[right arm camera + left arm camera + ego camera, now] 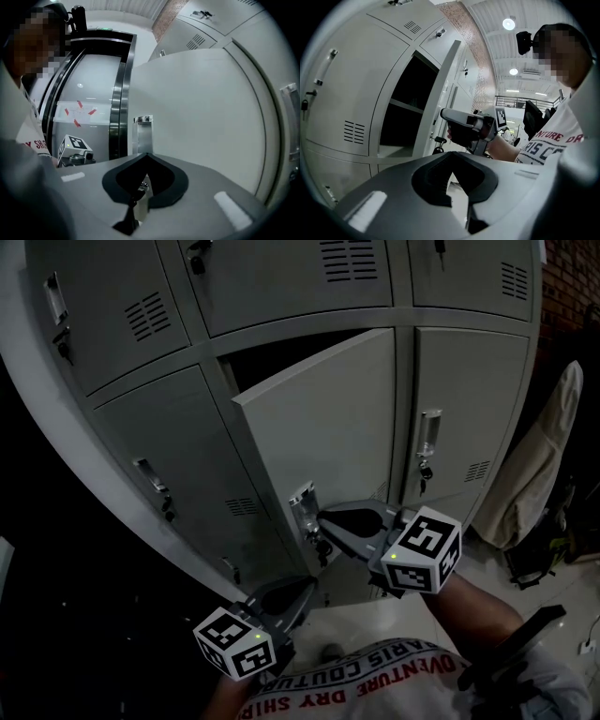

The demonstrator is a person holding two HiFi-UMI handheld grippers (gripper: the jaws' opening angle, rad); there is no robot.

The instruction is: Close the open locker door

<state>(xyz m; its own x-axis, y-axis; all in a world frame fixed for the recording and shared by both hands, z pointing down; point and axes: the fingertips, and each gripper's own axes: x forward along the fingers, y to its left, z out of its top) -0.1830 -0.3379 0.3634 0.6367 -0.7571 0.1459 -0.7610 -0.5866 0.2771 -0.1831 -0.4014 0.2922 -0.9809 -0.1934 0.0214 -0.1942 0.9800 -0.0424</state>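
Holding my clenched right tongs [325, 518] at the latch handle [303, 502], I judge the locker door [328, 418] light and stiff; left tongs [302, 589] clenched, empty.

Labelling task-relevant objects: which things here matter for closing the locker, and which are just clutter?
Job: open locker door, its handle, right gripper at the handle.
Bystanders: left gripper hanging low, closed neighbouring lockers, pale covered object at right.
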